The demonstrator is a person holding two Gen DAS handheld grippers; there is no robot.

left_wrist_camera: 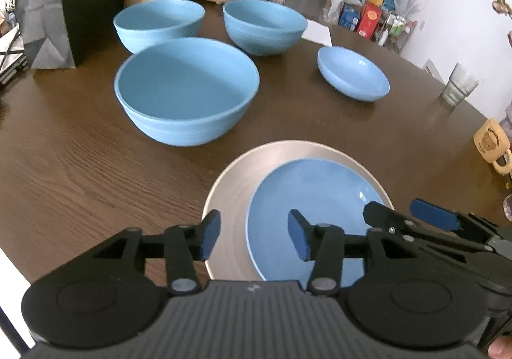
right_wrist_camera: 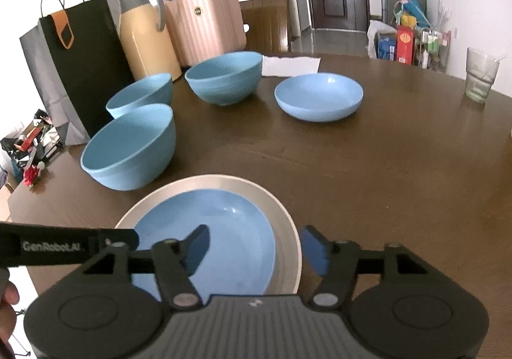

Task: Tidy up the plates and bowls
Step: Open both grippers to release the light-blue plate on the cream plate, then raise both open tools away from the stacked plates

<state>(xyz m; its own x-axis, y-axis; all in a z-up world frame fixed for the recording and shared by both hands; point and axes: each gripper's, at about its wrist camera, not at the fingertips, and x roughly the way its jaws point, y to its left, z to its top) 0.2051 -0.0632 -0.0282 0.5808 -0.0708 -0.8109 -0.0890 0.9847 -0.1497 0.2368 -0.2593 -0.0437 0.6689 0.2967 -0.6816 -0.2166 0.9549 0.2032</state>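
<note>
Three deep blue bowls: nearest (right_wrist_camera: 128, 147), back left (right_wrist_camera: 140, 93), back right (right_wrist_camera: 224, 78). Two shallow blue plates: one far out alone (right_wrist_camera: 318, 96), one lying on the beige plate (right_wrist_camera: 204, 237). One beige plate (right_wrist_camera: 286, 231) (the only one of that colour). One dark paper bag (right_wrist_camera: 80, 70). One yellow jug (right_wrist_camera: 147, 35). One pink ribbed case (right_wrist_camera: 204, 26). One drinking glass (right_wrist_camera: 480, 77). One yellow mug (left_wrist_camera: 492, 142) (seen only from the left wrist). One white sheet of paper (right_wrist_camera: 289, 66). All on one brown wooden surface (right_wrist_camera: 384, 173). Two grippers: left (left_wrist_camera: 254, 239), right (right_wrist_camera: 256, 247).
</note>
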